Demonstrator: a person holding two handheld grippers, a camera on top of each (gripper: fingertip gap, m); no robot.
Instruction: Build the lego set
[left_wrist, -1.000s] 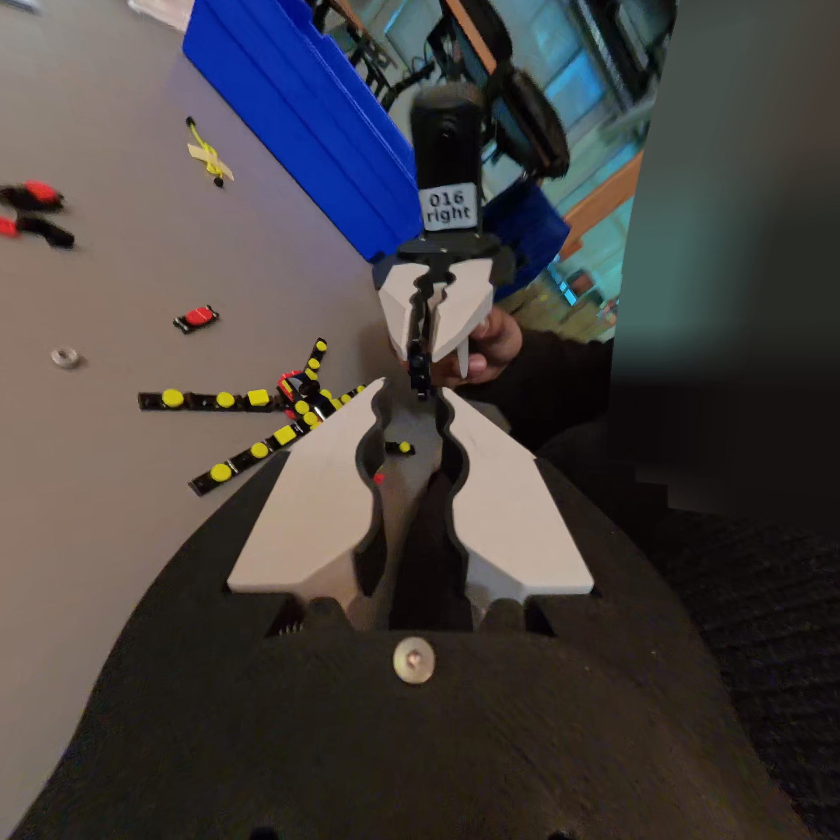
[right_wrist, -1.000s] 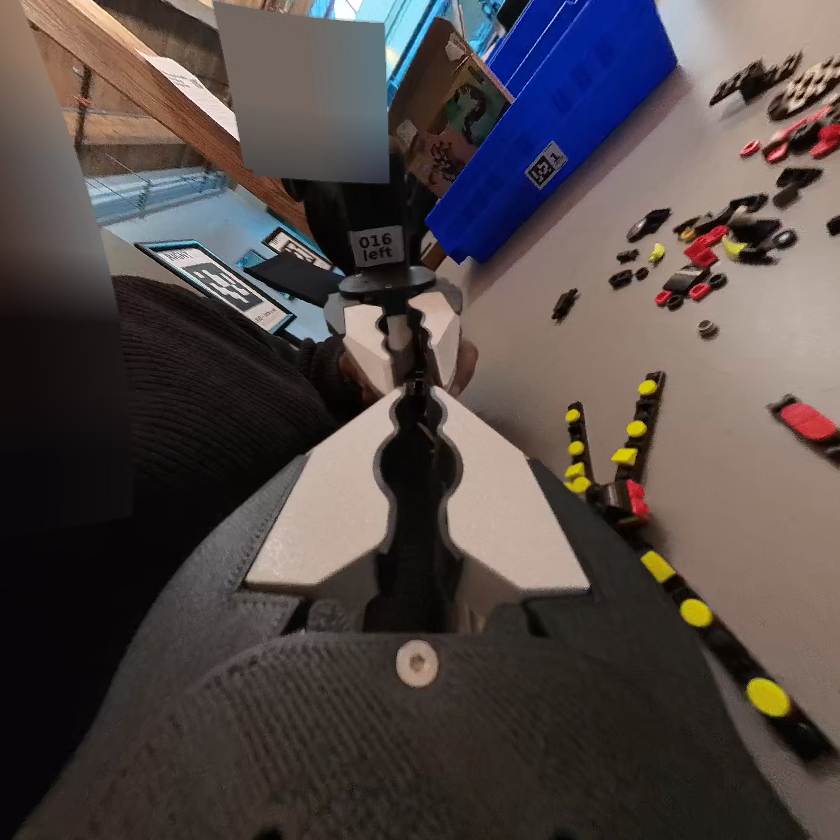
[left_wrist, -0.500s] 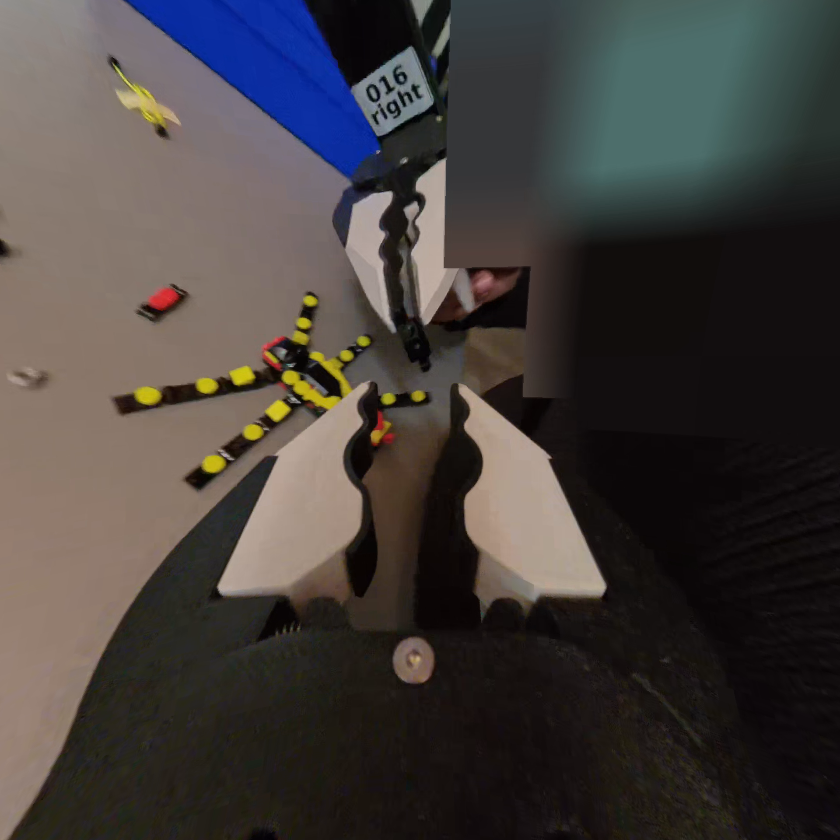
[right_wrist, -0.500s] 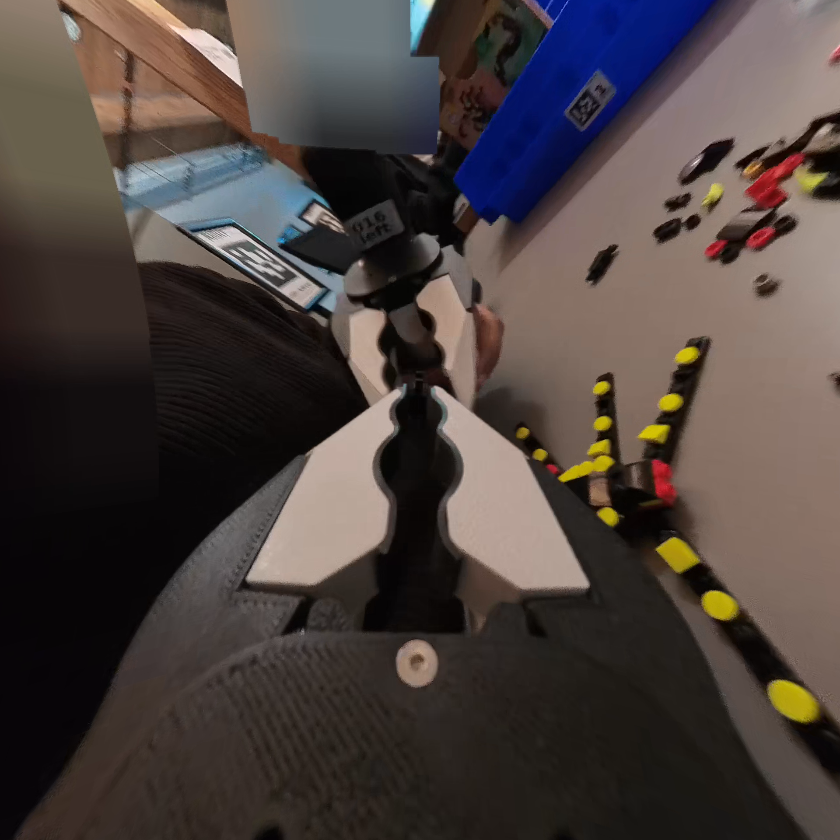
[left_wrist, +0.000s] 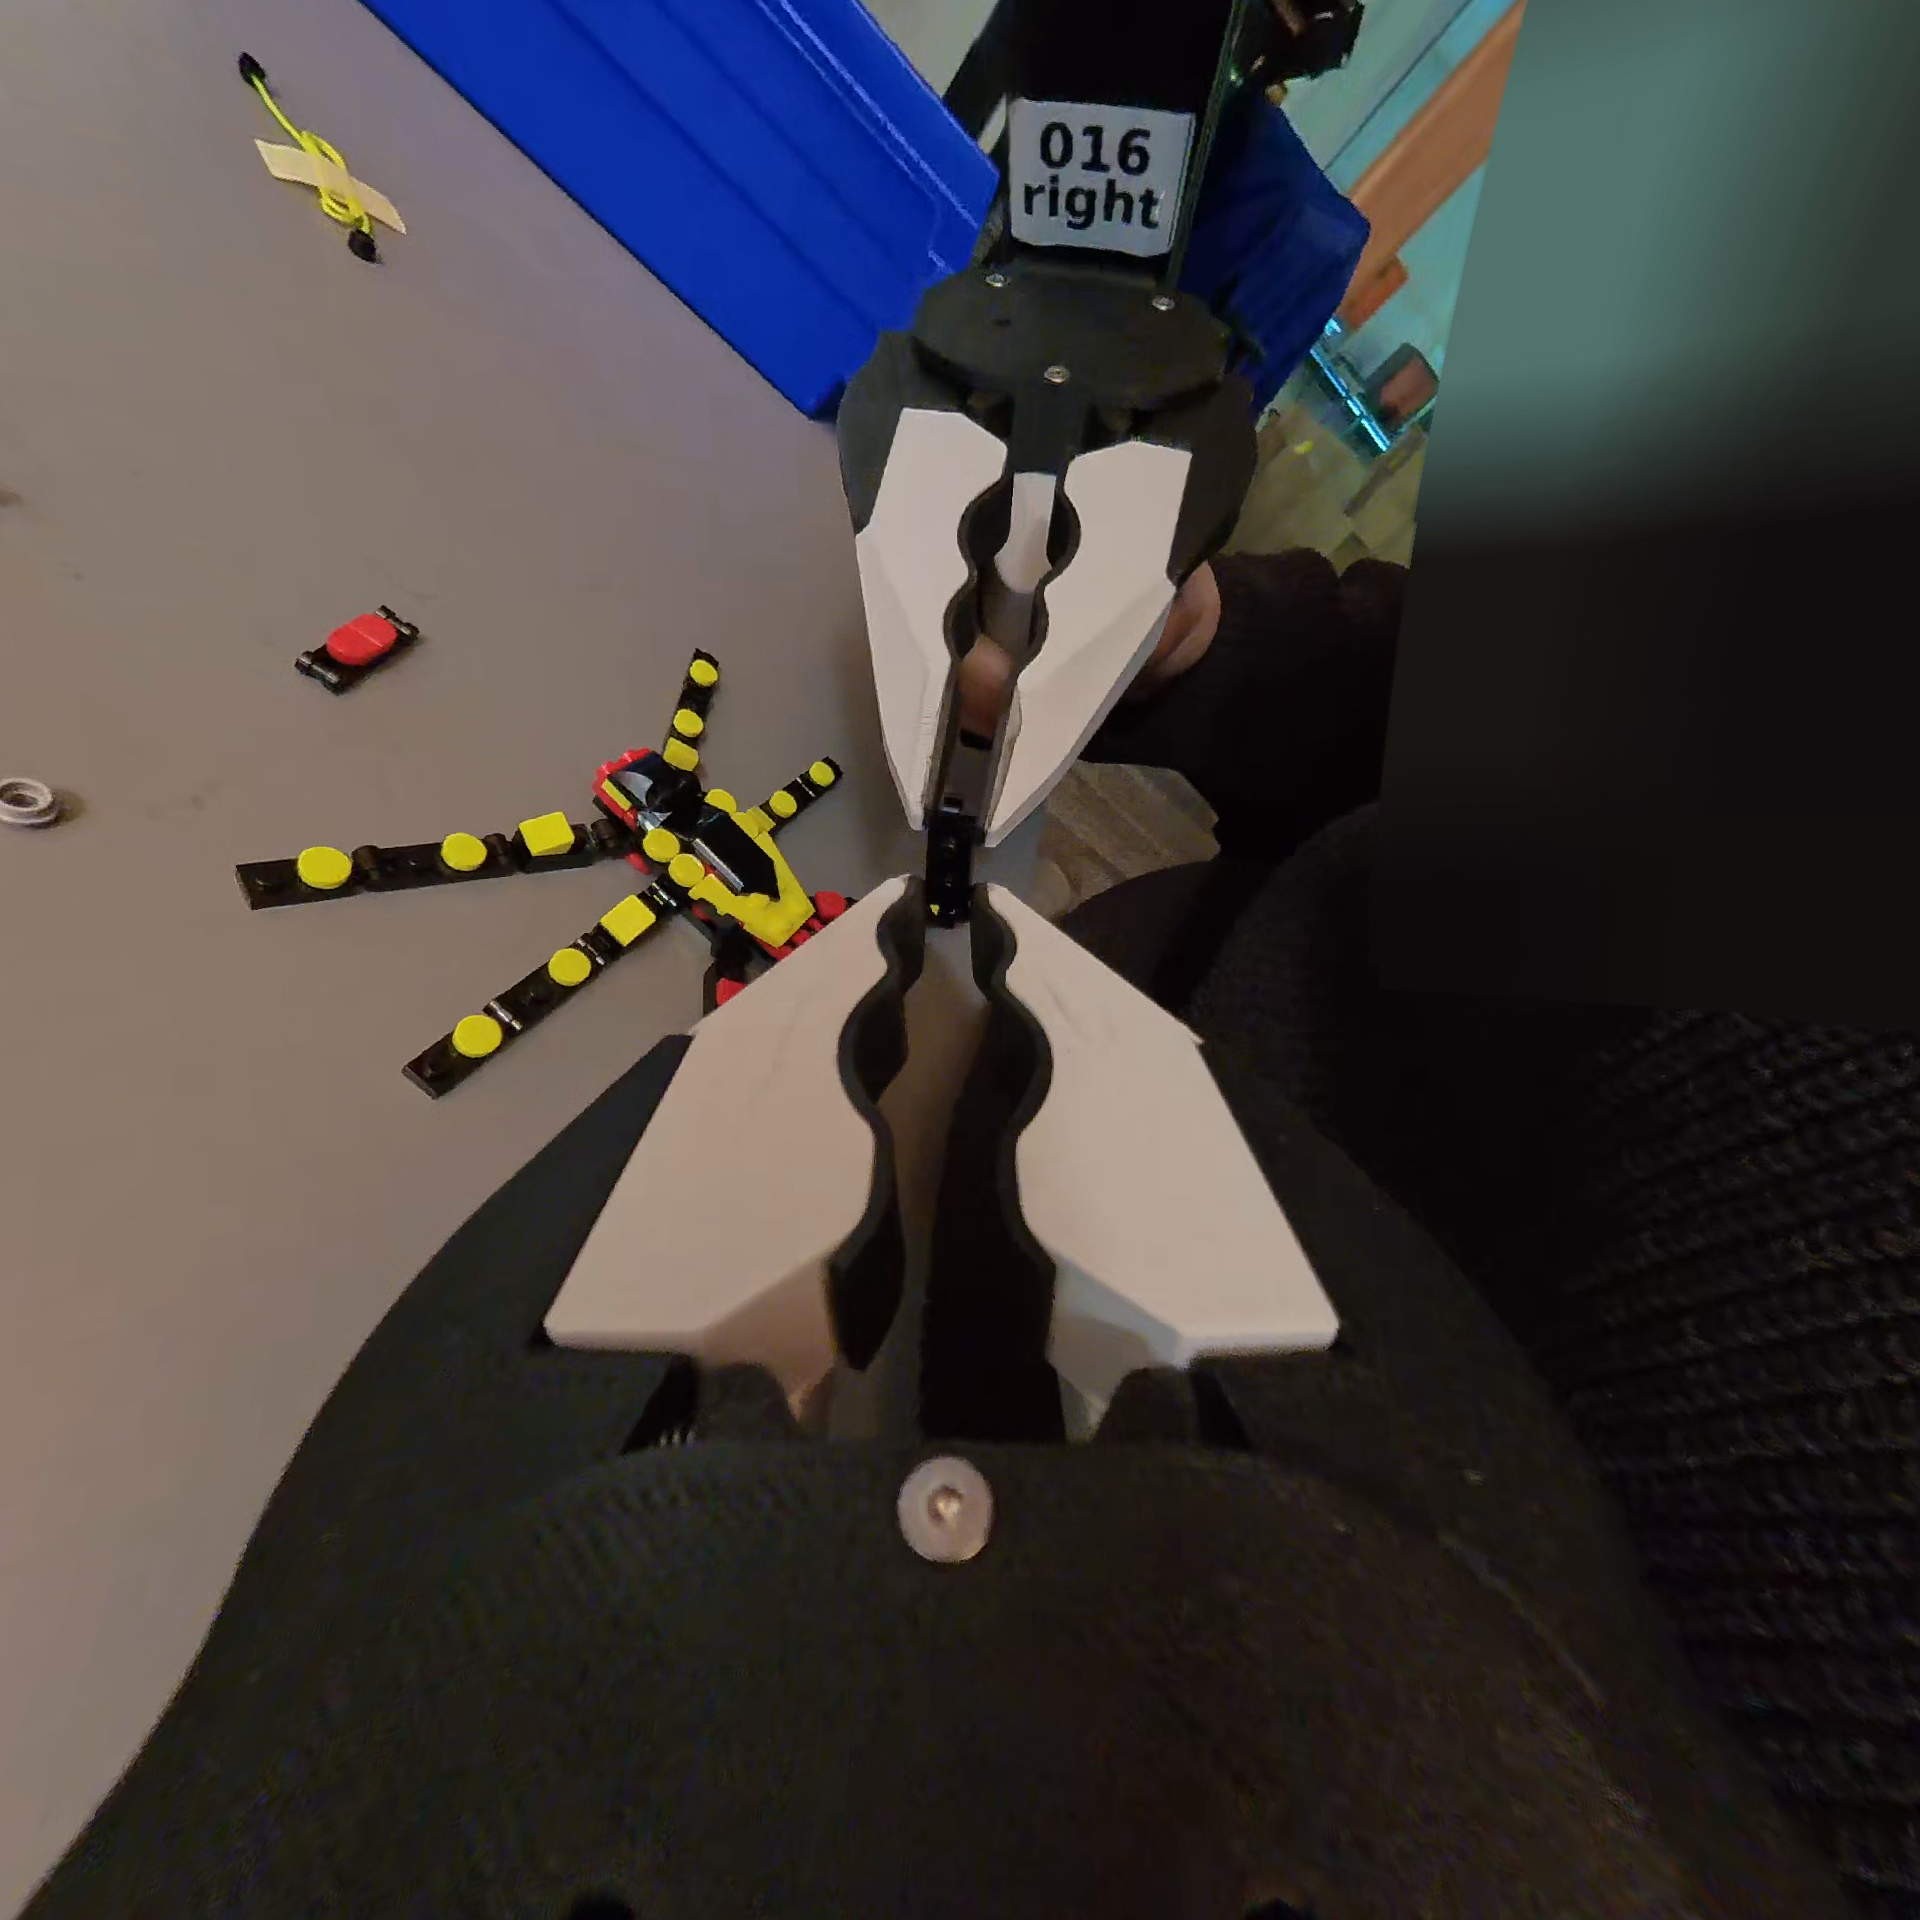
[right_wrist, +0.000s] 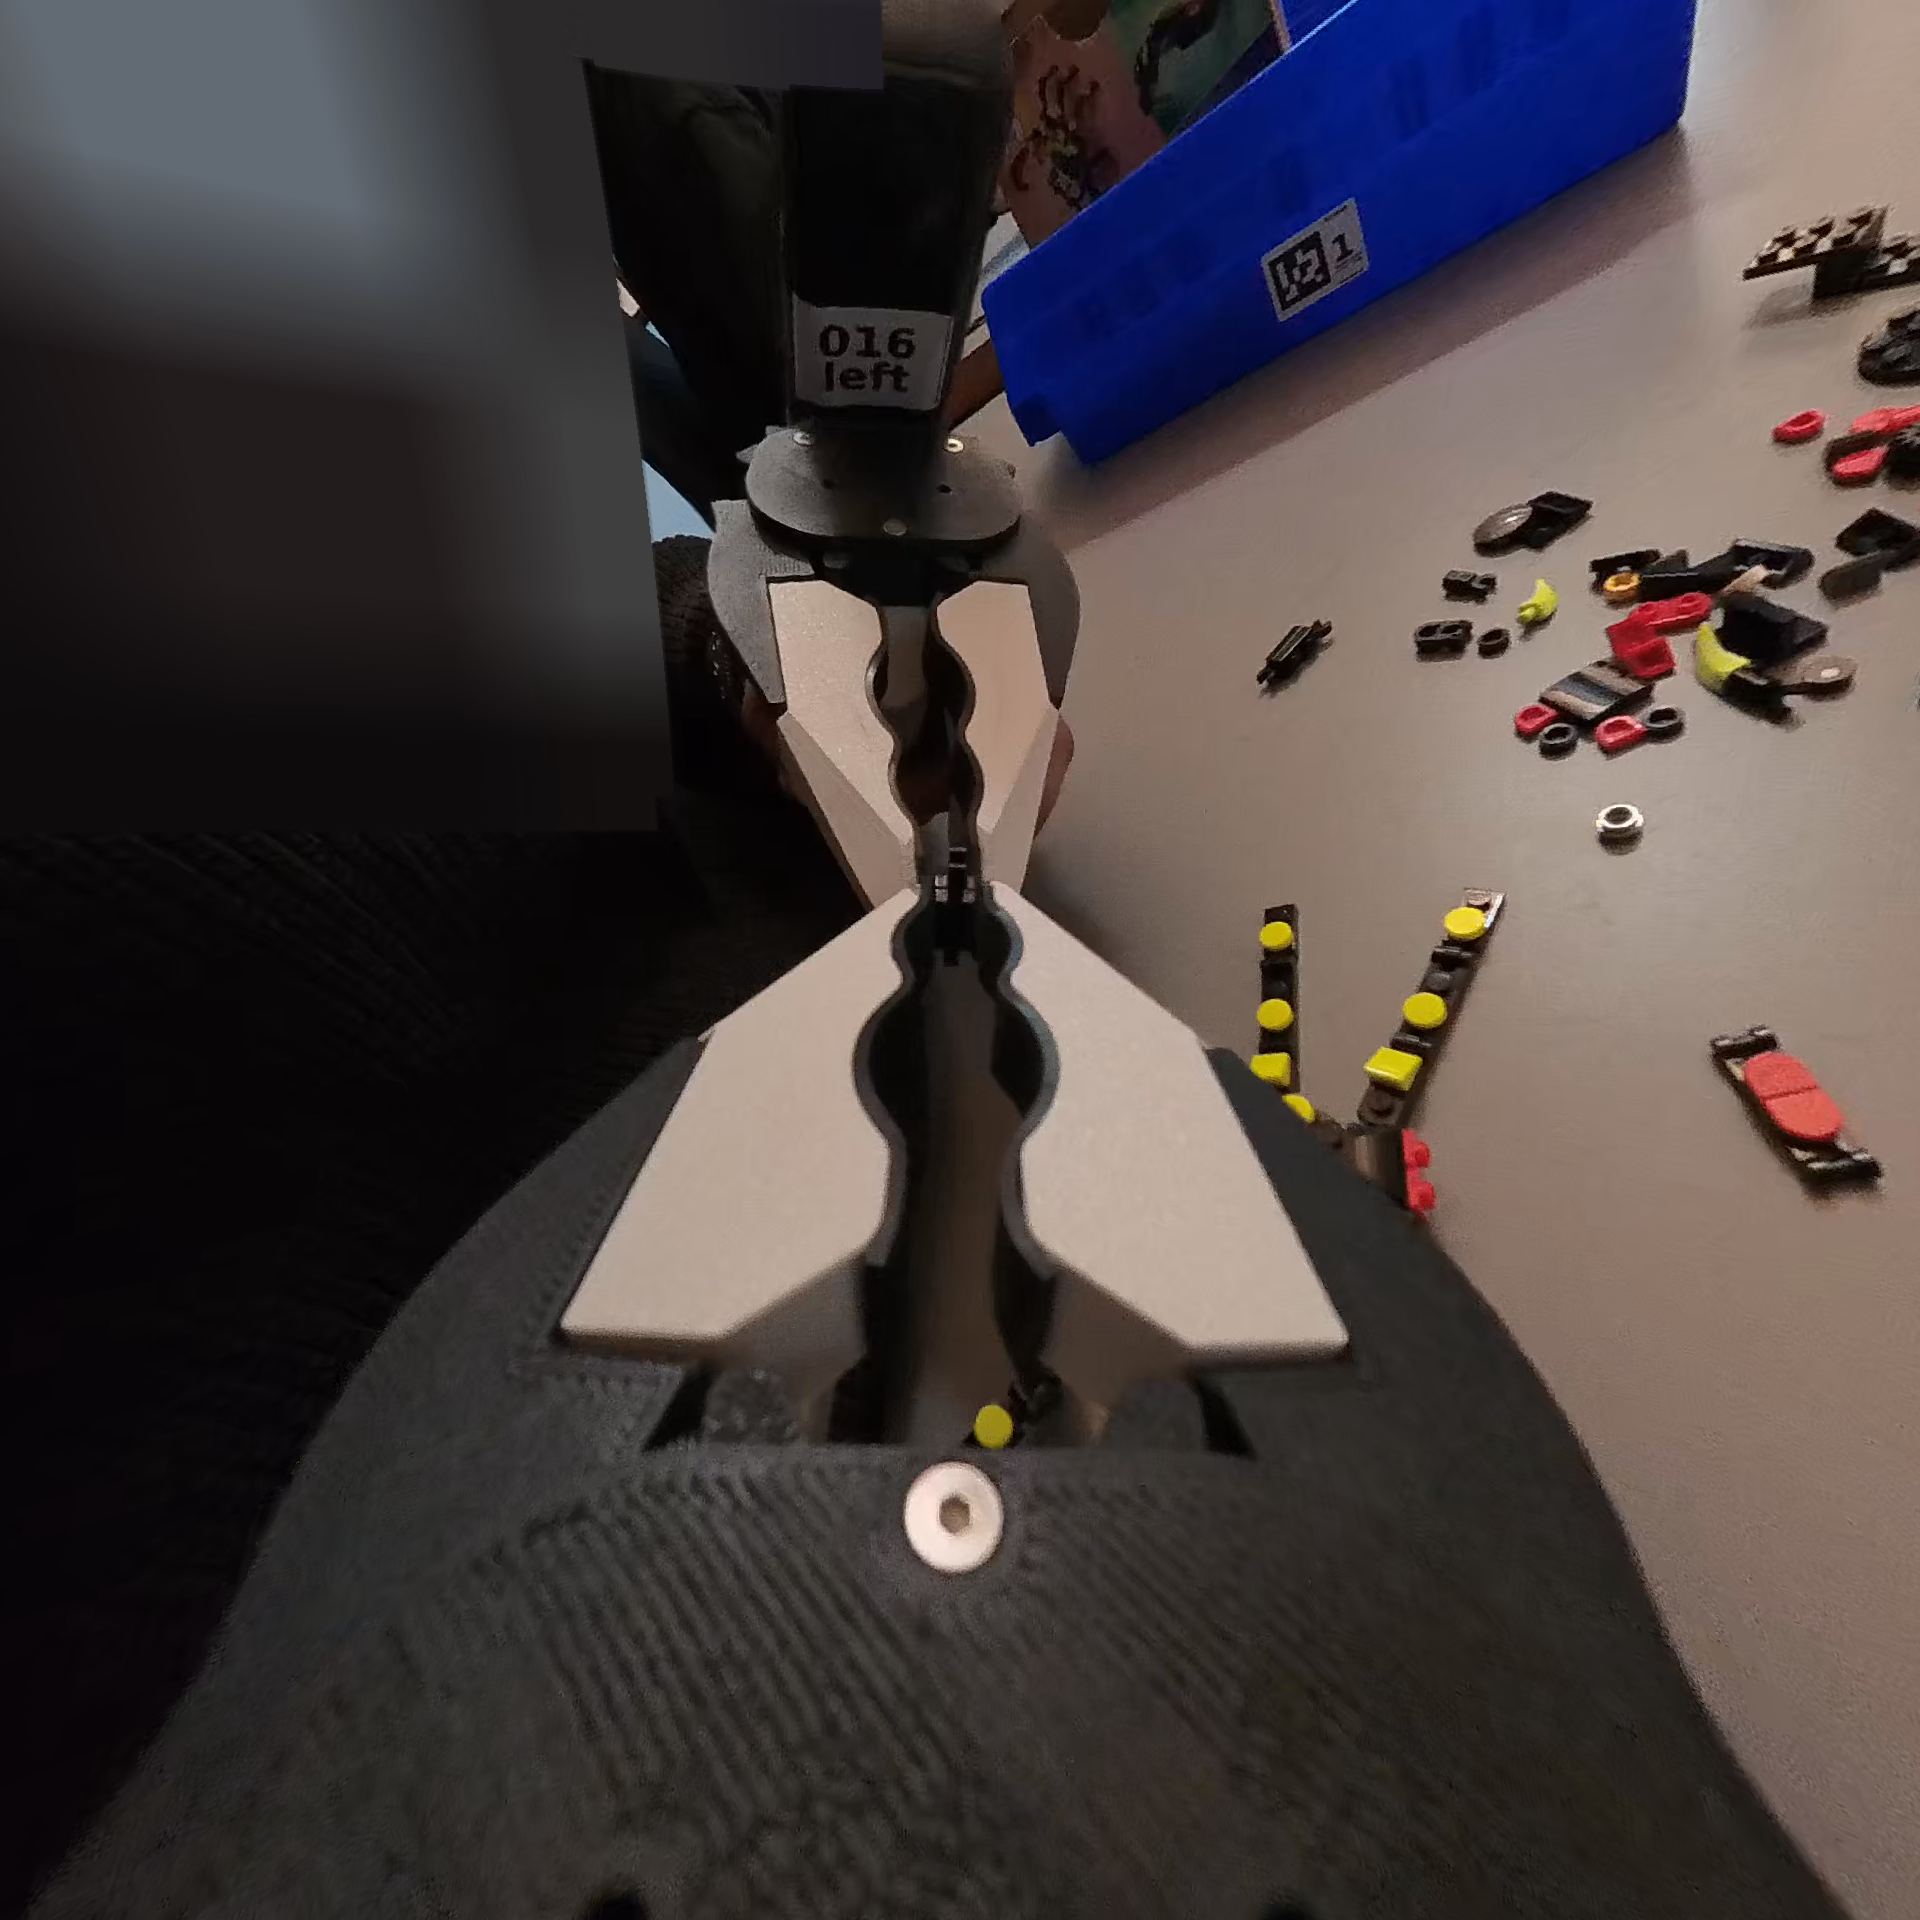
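Mid-air handover or joining step: right gripper (left_wrist: 951, 821) pinches a small black lego piece (left_wrist: 954, 868), whose lower end sits between the narrowed left gripper (left_wrist: 948, 902) tips. Half-built yellow-and-black model (left_wrist: 717, 852) lies at 9 o'clock on the grey table (left_wrist: 416, 468). Next, probably: left clamps firmly, keeping alignment.

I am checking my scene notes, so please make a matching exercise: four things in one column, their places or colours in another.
1. small black piece
2. blue bin
3. silver ring
4. red-topped piece

a. black base, apart from the yellow-studded model
b. between left gripper and right gripper tips
c. near left wrist view's left edge
d. behind the right gripper

Pairs: 1-b, 2-d, 3-c, 4-a.
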